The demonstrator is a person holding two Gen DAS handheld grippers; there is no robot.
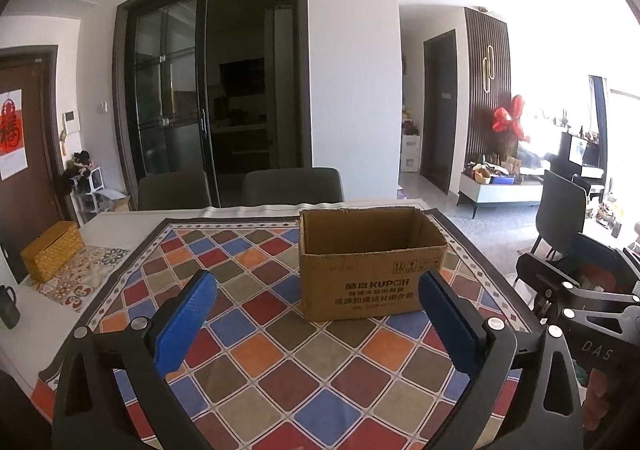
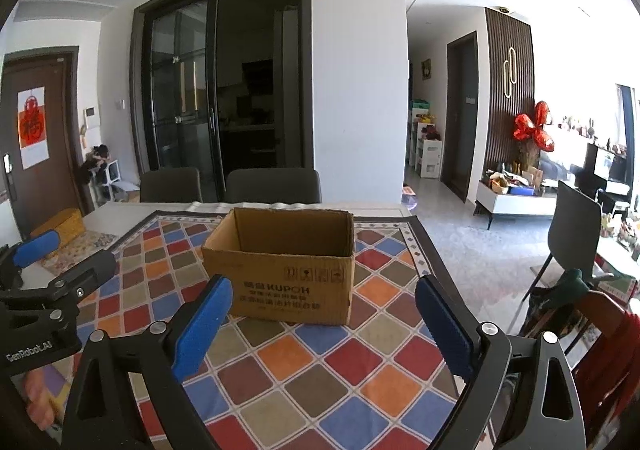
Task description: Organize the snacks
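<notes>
An open brown cardboard box printed KUPOH stands upright on the chequered tablecloth; what lies inside is hidden. It also shows in the right wrist view. No snacks are in view. My left gripper is open and empty, held above the cloth in front of the box. My right gripper is open and empty, also in front of the box. The right gripper's body shows at the right edge of the left wrist view; the left gripper's body shows at the left of the right wrist view.
A yellow woven box sits on a patterned mat at the table's left side, with a dark mug near the left edge. Two grey chairs stand behind the table. Another chair stands to the right on the floor.
</notes>
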